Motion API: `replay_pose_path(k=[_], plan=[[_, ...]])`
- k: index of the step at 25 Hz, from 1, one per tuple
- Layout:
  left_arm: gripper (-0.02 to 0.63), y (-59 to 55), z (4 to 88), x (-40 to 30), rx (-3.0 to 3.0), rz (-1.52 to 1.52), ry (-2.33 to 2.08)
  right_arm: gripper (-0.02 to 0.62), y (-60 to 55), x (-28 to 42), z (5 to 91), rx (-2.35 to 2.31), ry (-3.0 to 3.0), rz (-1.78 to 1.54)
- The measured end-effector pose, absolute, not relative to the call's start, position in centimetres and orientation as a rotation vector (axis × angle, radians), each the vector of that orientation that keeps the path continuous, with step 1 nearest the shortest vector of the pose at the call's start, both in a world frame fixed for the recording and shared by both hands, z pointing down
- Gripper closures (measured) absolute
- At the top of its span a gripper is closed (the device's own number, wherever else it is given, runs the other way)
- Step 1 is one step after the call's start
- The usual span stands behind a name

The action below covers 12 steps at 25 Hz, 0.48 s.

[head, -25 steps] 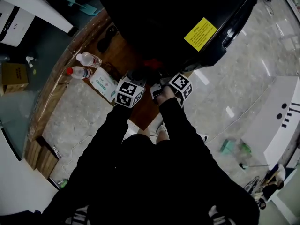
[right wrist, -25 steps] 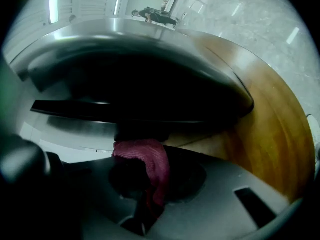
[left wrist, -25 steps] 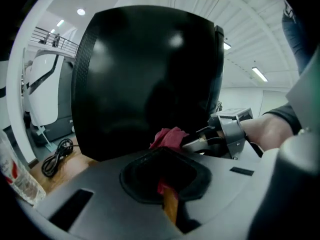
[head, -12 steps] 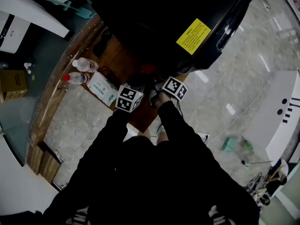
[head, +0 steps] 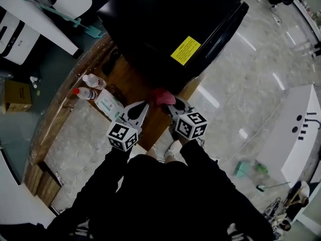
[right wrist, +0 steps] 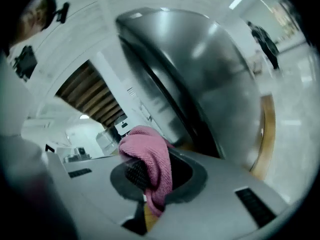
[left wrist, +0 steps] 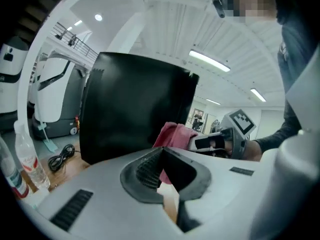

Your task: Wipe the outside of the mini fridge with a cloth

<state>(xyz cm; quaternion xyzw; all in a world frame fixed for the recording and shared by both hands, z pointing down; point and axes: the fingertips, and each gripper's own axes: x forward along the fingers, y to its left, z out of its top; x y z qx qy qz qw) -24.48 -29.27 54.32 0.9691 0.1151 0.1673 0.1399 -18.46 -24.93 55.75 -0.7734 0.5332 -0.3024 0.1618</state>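
Observation:
The black mini fridge (head: 165,29) stands on a wooden table (head: 135,84), with a yellow label (head: 185,50) on its near side. It fills the middle of the left gripper view (left wrist: 135,104) and rises as a glossy dark wall in the right gripper view (right wrist: 200,84). My right gripper (head: 169,104) is shut on a pink cloth (head: 160,97), bunched between its jaws (right wrist: 150,164), just short of the fridge's lower edge. My left gripper (head: 136,110) hangs beside it, shut and empty; it sees the pink cloth (left wrist: 172,136) ahead.
Two water bottles (head: 90,87) and a packet of wipes (head: 111,104) lie on the table left of the grippers. A coiled black cable (left wrist: 60,156) rests by the fridge's left side. White machines (head: 30,14) stand beyond the table. Marble floor (head: 241,94) lies right.
Both grippers have drawn back from the fridge towards me and apart from each other. The pink cloth now shows in front of the fridge's lower edge.

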Motion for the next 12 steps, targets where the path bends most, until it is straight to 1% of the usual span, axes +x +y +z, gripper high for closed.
replay_pose_path(k=[3, 6, 9, 12], plan=[[0.600, -27.5, 49.8, -25.2, 2.870, 0.424, 0.387, 0.558, -22.6, -19.1, 49.3, -2.345, 1.714, -0.657], [0.600, -26.0, 45.2, -25.2, 2.917, 0.318, 0.425, 0.558, -20.6, -19.7, 44.6, -2.422, 1.849, -0.482], [0.600, -23.7, 41.6, -26.0, 2.942, 0.241, 0.486, 0.558, -18.4, -21.4, 41.6, -2.434, 1.900, -0.401], [0.600, -21.4, 39.8, -26.8, 2.962, 0.211, 0.526, 0.558, -16.2, -22.8, 39.8, -2.438, 1.885, -0.347]])
